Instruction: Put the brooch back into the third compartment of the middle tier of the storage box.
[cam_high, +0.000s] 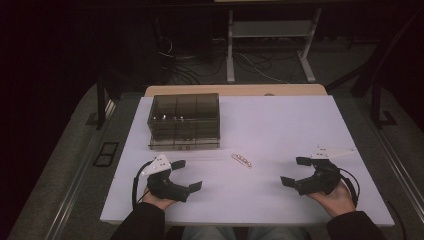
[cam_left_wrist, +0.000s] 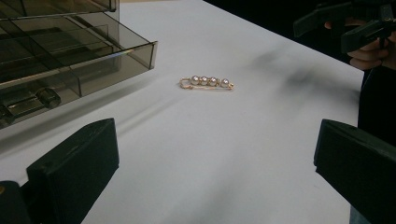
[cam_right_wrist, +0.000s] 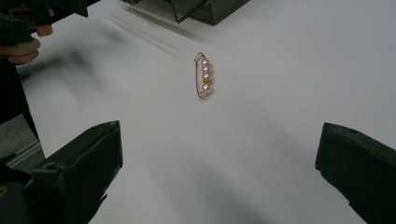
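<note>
Both tongs, left (cam_high: 184, 175) and right (cam_high: 295, 171), gape empty beside a pearl pin (cam_left_wrist: 207, 82) lying flat on the tabletop (cam_high: 280, 125) (thin, likely to skid from wide jaws).

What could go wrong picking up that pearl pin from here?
1. The pearl pin is thin and lies flat on the white table; the wide-open left gripper or right gripper may slide over it or push it away.
2. Both grippers face the pin, so they might collide if both close in.
3. The smoked plastic organiser box has a drawer sticking out nearby; a left-side approach could bump it.
</note>
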